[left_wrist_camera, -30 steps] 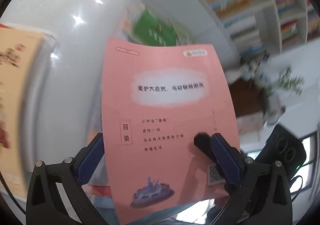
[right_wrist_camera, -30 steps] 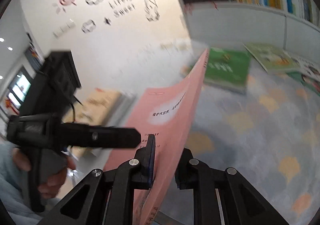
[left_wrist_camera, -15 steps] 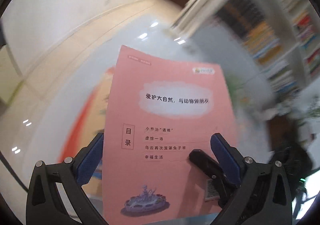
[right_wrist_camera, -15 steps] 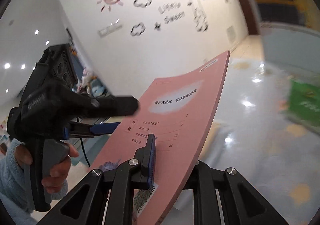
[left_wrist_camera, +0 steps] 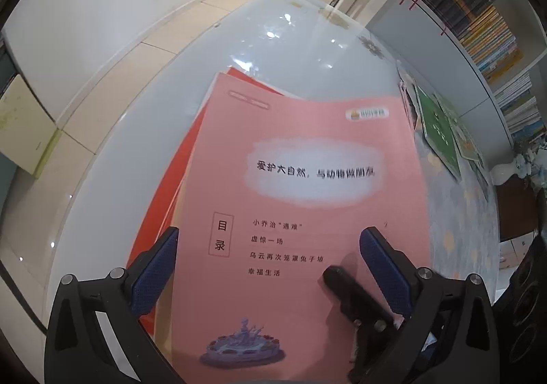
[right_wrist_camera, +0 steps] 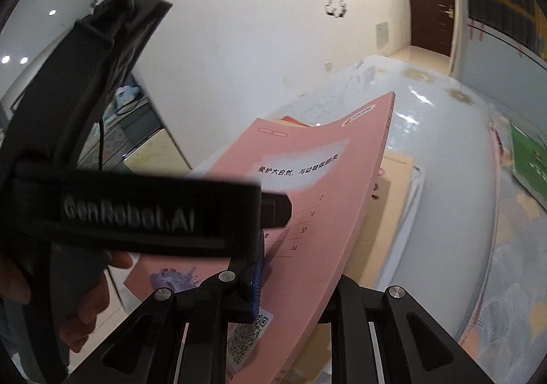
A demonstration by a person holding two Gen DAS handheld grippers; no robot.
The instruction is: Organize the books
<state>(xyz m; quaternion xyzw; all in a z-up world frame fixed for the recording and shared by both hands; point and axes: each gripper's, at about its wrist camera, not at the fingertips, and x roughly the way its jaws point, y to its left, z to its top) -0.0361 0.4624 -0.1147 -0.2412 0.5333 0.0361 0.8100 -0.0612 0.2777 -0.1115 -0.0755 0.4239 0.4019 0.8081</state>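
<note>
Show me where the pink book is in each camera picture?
Left wrist view: the pink book fills the middle, in front of the open left gripper.
Right wrist view: it slants up from bottom centre, clamped in the right gripper.
Shared landmark: the green book lying at the right on the table.

Pink book (left_wrist_camera: 301, 199), white cloud patch w/ black text, blue-grey drawing at bottom. Red book (left_wrist_camera: 164, 186) beneath. Green book (left_wrist_camera: 437, 131) far right. Counter (left_wrist_camera: 273, 52) glossy pale blue; tongs' pads (left_wrist_camera: 154, 268) blue.
</note>
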